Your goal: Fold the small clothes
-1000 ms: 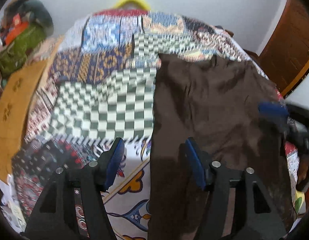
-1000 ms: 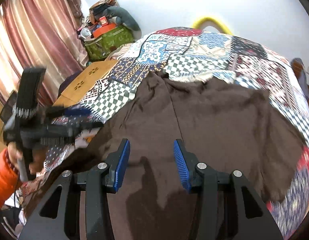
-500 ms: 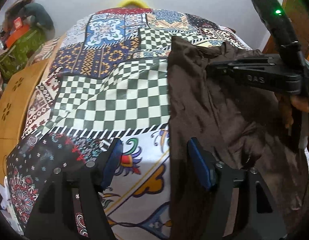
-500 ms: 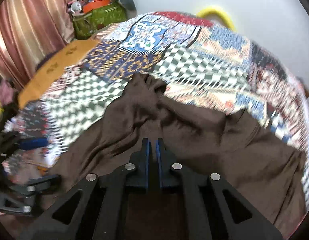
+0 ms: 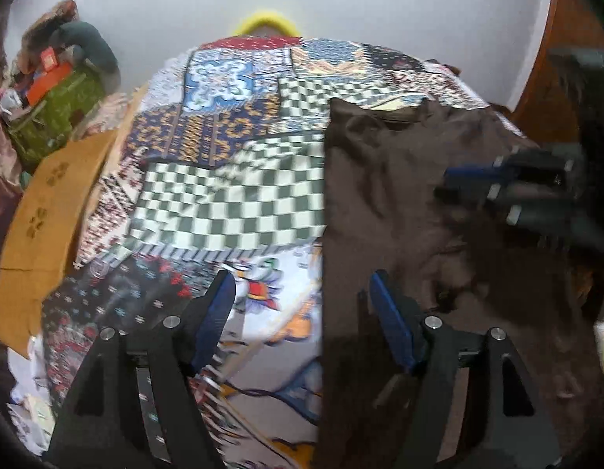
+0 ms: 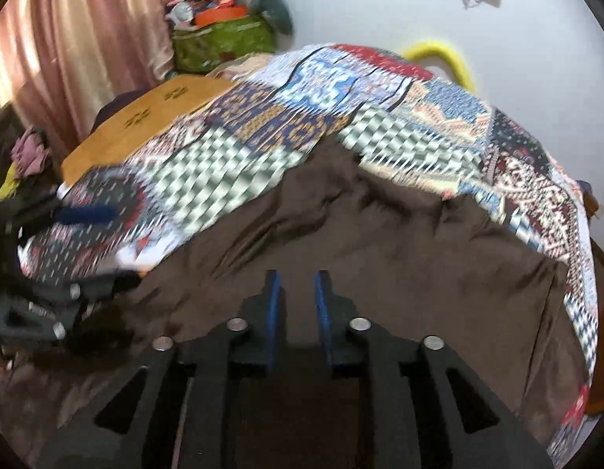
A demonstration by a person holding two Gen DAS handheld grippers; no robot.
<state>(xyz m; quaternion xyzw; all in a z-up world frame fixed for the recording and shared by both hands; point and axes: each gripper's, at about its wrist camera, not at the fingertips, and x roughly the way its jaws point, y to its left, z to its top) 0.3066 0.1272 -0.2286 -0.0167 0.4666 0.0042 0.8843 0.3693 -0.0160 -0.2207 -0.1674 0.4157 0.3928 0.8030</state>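
Observation:
A dark brown garment (image 5: pixel 399 203) lies spread on the patchwork bedspread (image 5: pixel 231 203), its left edge running straight down the left wrist view. My left gripper (image 5: pixel 302 277) is open and straddles that edge, one finger over the bedspread and one over the cloth. The right gripper (image 6: pixel 297 275) hovers low over the wrinkled brown garment (image 6: pixel 380 242); its jaws are opening, a narrow gap shows, and nothing is pinched between them. It appears blurred at the right of the left wrist view, as do its fingers (image 5: pixel 470 172).
A tan wooden board (image 5: pixel 47 211) sits off the bed's left side, with a green bag (image 6: pixel 223 39) of clutter and a pink curtain (image 6: pixel 67 39) behind. A yellow hoop (image 5: pixel 266 23) stands at the far wall. A brown door (image 5: pixel 556 78) is at the right.
The right gripper closed tight over the bunched garment half a second ago and now shows a gap. The cloth lies flatter. In the left view it has swung down to the right.

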